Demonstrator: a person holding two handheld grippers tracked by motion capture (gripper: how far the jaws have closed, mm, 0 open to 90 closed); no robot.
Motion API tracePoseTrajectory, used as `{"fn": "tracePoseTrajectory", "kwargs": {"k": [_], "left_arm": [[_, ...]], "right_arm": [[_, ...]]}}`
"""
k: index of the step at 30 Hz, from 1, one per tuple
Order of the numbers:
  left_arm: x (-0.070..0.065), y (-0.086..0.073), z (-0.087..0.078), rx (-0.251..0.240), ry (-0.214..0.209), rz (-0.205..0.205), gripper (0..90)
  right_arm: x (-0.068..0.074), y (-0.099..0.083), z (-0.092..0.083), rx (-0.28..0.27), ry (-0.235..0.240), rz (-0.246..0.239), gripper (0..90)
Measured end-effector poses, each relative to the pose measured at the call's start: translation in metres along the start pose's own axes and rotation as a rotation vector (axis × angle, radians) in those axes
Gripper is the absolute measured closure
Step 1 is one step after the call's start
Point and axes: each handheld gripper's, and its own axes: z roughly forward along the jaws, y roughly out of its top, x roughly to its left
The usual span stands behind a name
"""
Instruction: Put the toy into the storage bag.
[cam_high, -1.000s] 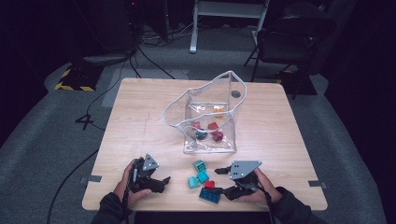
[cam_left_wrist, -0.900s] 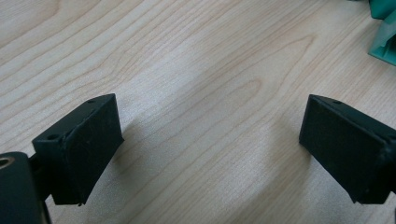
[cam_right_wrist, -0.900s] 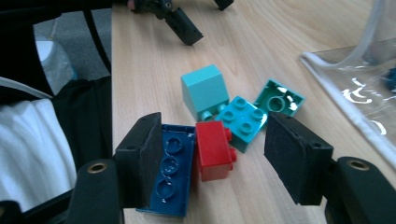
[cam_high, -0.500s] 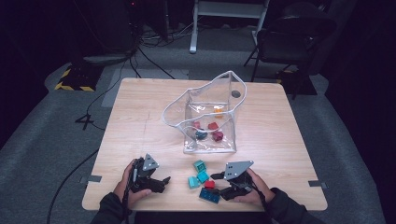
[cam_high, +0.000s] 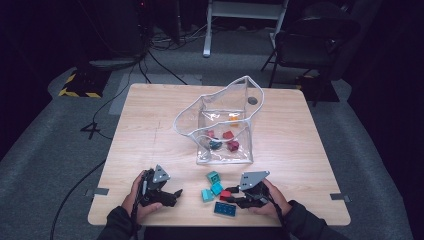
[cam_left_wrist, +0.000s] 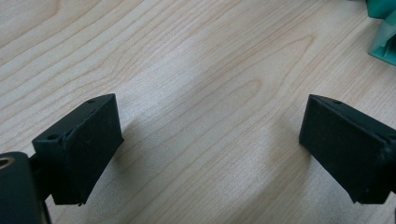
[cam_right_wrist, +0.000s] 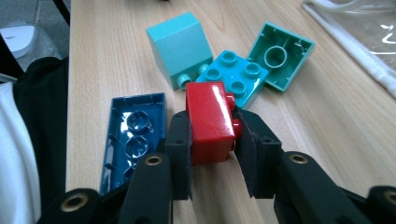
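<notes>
A red brick (cam_right_wrist: 210, 121) lies on its side on the wooden table (cam_high: 150, 130), near the front edge. My right gripper (cam_right_wrist: 215, 123) has just been closing its jaws, and both pads now press on the red brick (cam_high: 225, 194). Touching it are a cyan brick (cam_right_wrist: 233, 77), a light teal brick (cam_right_wrist: 180, 46), an upturned green brick (cam_right_wrist: 279, 55) and an upturned blue plate (cam_right_wrist: 133, 135). My left gripper (cam_high: 172, 195) rests low at the front left, open, with bare wood between its jaws (cam_left_wrist: 210, 135).
A clear plastic bag (cam_high: 240, 82) stands open at the table's middle with several small bricks inside. A teal brick's corner (cam_left_wrist: 385, 32) shows beyond the left gripper. A chair and cables sit on the floor behind the table.
My right gripper sank toward the table and its jaws closed around the red brick. The left gripper stayed where it was.
</notes>
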Motion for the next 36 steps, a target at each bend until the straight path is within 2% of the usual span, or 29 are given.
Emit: {"fn": "tracePoseTrajectory", "kwargs": {"k": [7, 18, 28, 36], "left_arm": [[0.0, 0.0, 0.0, 0.0, 0.0, 0.0, 6.0], [0.0, 0.0, 0.0, 0.0, 0.0, 0.0, 6.0], [0.0, 0.0, 0.0, 0.0, 0.0, 0.0, 6.1], [0.0, 0.0, 0.0, 0.0, 0.0, 0.0, 6.0]], "right_arm": [[-0.005, 0.0, -0.01, -0.032, -0.028, 0.01, 68.1], [-0.018, 0.002, -0.042, -0.102, -0.101, 0.026, 68.1], [-0.022, 0.004, -0.056, -0.13, -0.134, 0.022, 68.2], [-0.023, 0.014, -0.07, -0.165, -0.163, 0.02, 68.2]]}}
